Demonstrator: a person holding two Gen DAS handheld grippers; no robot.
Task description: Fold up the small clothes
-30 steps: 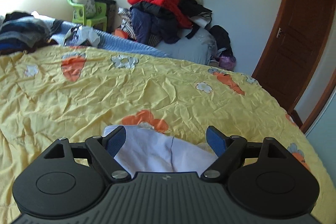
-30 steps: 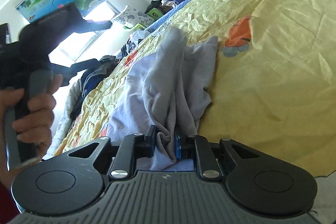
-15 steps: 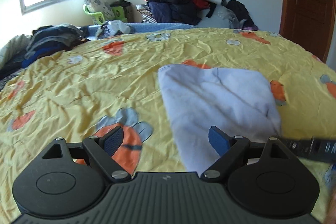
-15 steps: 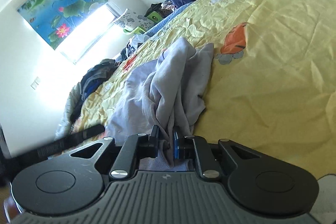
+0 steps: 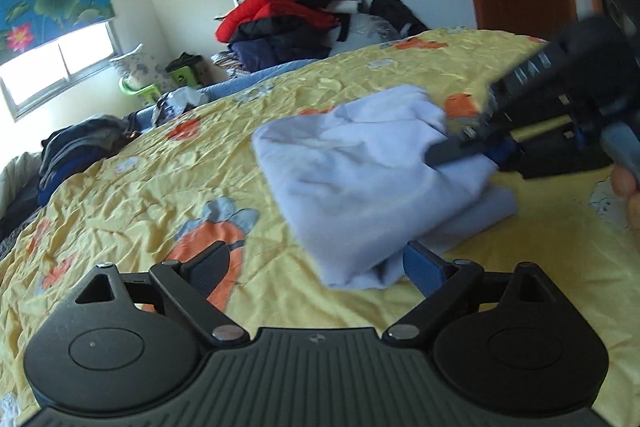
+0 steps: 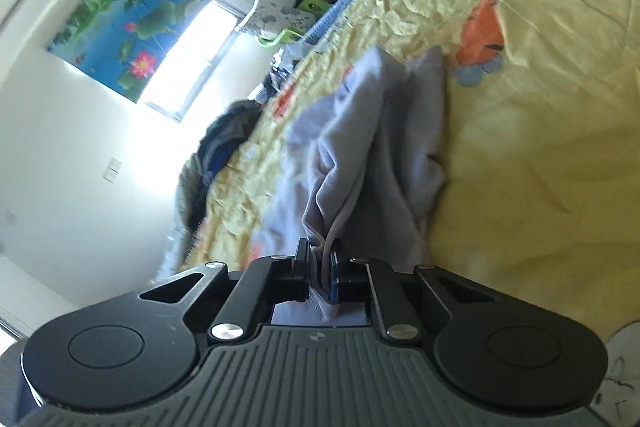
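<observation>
Pale blue cloth (image 5: 360, 171) lies bunched in the middle of the frame on the yellow bed cover (image 5: 140, 195). Right gripper (image 6: 321, 261) pinches the cloth's edge, jaws closing tight. Left gripper (image 5: 316, 263) is opening wide, nothing between its jaws. Heaped coats (image 5: 280, 23) sit at the upper middle, blurry. No writing can be read.

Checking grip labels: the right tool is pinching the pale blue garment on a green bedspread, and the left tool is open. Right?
Nearly: the bedspread is yellow, as the left wrist view shows. The right tool does pinch the pale blue garment, its jaws closing; the left tool is open.
</observation>
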